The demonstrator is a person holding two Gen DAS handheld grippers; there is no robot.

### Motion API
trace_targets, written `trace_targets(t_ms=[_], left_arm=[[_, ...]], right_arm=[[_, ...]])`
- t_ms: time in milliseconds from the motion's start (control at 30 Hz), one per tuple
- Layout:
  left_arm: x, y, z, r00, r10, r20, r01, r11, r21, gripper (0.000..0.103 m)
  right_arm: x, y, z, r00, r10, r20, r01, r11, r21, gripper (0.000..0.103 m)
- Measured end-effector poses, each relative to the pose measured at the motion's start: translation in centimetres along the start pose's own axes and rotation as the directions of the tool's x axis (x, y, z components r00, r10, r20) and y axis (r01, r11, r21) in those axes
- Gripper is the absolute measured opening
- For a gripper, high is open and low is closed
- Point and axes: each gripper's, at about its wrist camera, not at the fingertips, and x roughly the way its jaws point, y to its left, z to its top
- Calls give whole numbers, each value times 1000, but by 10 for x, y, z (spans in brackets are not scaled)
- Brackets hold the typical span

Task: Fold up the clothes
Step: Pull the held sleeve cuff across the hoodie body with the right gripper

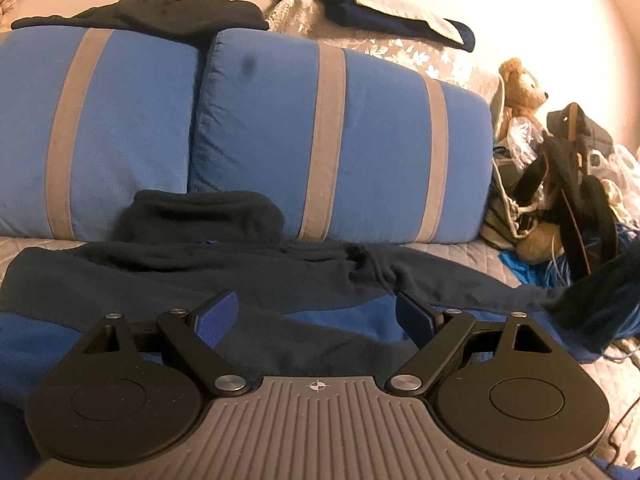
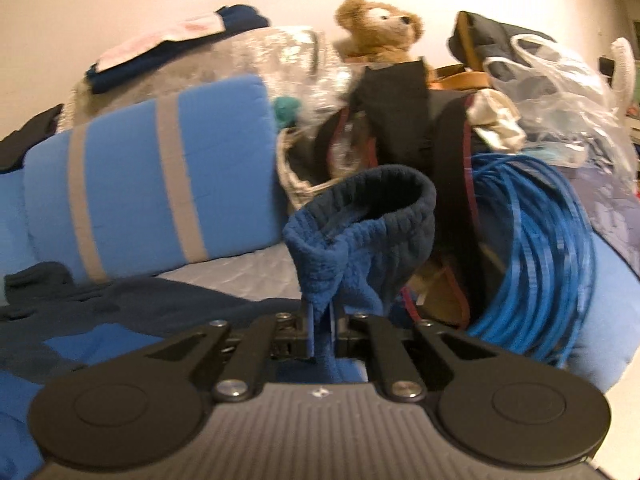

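right gripper [image 2: 320,332] is pinching the sleeve cuff [image 2: 372,216], lifting it off the bed | left gripper [image 1: 316,316] is hovering, jaws spread, empty; fleece jacket [image 1: 200,272] is lying directly beneath it, collar toward pillows [image 1: 340,140]

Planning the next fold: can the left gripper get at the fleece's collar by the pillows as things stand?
Probably yes. The left gripper is open above the fleece, and nothing lies between it and the collar ahead, against the blue pillows.
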Motion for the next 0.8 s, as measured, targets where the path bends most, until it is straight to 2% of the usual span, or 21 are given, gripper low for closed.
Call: trace_targets(t_ms=[367,633,800], left_arm=[[3,8,5,1000,-24,-14,23,996,-81,87],[1,10,7,999,-38,-9,37,994,-105,87],[-1,17,10,999,-34,-2,33,989,-144,87]], right_arm=[[14,76,0,988,146,-47,-150,982,-113,6],[24,132,1,965,240,-107,-254,957,-143,5],[26,166,0,953,272,-136,-293,940,-174,5]])
